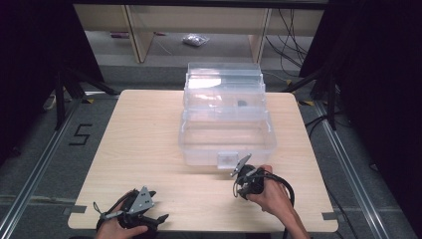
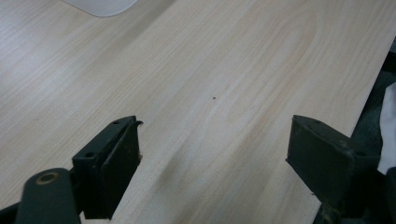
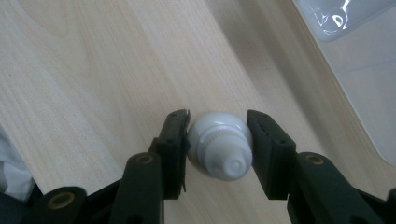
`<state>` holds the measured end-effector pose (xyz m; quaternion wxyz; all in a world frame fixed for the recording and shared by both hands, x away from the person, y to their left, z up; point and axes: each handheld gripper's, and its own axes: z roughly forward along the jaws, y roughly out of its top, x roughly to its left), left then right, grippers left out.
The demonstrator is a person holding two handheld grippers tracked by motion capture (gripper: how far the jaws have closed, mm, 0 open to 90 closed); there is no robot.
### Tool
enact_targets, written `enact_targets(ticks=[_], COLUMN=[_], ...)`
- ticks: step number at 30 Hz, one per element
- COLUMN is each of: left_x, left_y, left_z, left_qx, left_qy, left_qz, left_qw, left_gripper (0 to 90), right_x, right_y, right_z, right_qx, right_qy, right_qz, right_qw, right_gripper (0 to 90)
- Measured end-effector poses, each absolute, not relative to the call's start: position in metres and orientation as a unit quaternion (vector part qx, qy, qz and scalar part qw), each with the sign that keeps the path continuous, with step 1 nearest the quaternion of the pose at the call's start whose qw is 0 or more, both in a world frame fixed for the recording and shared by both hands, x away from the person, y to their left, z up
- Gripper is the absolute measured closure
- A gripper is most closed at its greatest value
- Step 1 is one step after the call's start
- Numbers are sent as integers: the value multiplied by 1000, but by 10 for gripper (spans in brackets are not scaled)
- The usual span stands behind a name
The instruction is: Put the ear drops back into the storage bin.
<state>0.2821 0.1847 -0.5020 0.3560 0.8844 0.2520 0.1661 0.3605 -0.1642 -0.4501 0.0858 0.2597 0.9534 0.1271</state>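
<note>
- My right tool is clamped on a small white bottle, one black jaw against each side of it, with its ribbed cap end pointing back toward the camera.
- In the high view the right tool sits low over the counter, just in front of the near wall of the clear plastic box, close to the box's front latch.
- The bottle lies close above or on the pale wood; I cannot tell whether it touches the surface.
- My left tool has its jaws wide apart with nothing between them, only bare wood grain and one tiny dark speck.
- In the high view the left tool rests at the near left edge of the counter, well apart from the box and from my right hand.
- The counter is light wood with rounded corners; the box stands at its far middle, lid tipped open toward the back, with a small dark item inside the upper part.
- Around it the floor is grey, with metal rails on both sides, a "5" marked at the left, black curtains, tripod legs, cables at the right, and wooden shelving behind with a small plastic bag on the floor.
</note>
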Motion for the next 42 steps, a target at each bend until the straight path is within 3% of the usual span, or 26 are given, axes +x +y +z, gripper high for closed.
enact_targets(ticks=[24,42], left_x=[282,281], left_y=[185,185], left_z=[-503,-503], left_qx=[885,881], left_qy=[253,263], left_qz=[164,160], left_qw=[356,359], left_gripper=[167,167], right_x=[370,385], right_y=[-185,-199], right_z=[-412,-364], right_qx=[260,280], right_qy=[951,945], right_qz=[144,143], right_qw=[87,89], right_gripper=[602,602])
